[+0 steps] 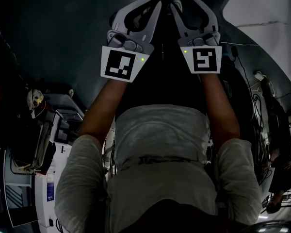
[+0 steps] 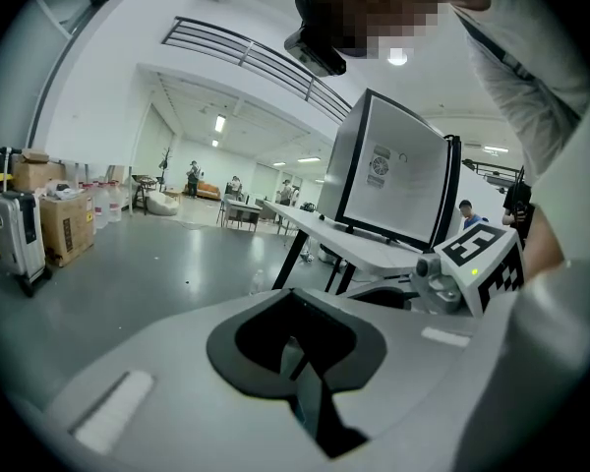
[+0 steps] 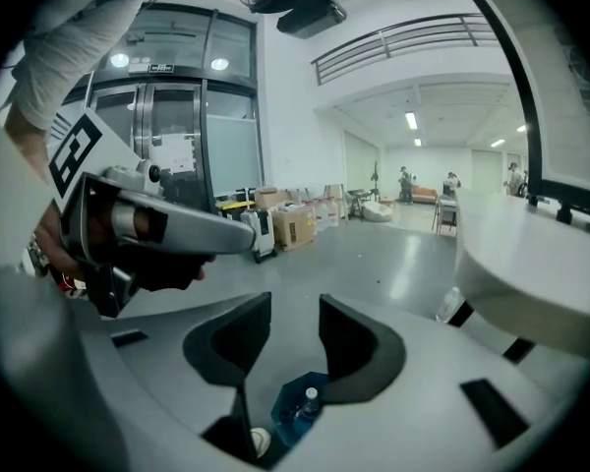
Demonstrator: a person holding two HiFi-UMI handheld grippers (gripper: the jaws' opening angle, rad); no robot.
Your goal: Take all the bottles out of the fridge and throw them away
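Glossy grey floor [image 2: 147, 273], white walls [image 3: 295, 116], long white table [image 2: 334, 236], ceiling strip lights [image 2: 219, 124].

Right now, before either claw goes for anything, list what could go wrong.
1. A clear bottle stands loose on the floor beside the table; a careless step might kick it away.
2. The left claw is shut and empty, so reaching for a bottle like this would likely just push it over.
3. The right claw, open, sits close beside it in the head view; they might bump.
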